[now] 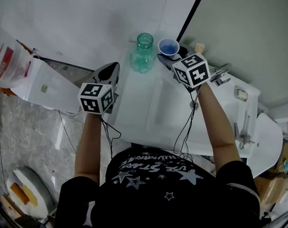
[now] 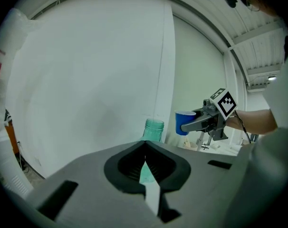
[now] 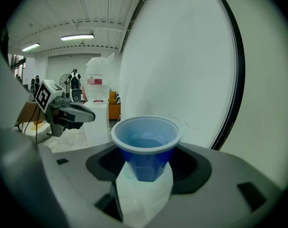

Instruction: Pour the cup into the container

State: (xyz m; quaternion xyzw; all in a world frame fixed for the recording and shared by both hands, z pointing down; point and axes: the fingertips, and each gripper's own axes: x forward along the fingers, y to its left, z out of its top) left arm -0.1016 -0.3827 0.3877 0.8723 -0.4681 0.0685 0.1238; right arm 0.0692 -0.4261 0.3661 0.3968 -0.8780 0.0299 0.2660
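At the left of the head view the left gripper (image 1: pixel 110 71) hangs over the edge of the white desk (image 1: pixel 148 115). Its jaws are closed on each other with nothing between them, and it is well apart from the bottle. That leaves the bottle unsteadied. If the cup's rim or the other gripper bumps its neck during the tilt, the bottle would probably slide or tip.

At upper centre the clear green bottle (image 1: pixel 143 53) stands upright on the desk, open at the top. Its mouth looks narrower than the cup's rim, so a quick tilt would likely throw a wide stream down its outside and onto the desk.

Just right of it is the blue cup (image 1: pixel 168 47), upright with liquid inside. The left gripper view shows it raised above the bottle's mouth but off to one side. Tilting from there would likely miss the opening.

The right gripper (image 1: pixel 168 58) has its jaws clamped on the cup's lower body. The cup looks thin, so a tighter squeeze could buckle it and slop liquid out early.
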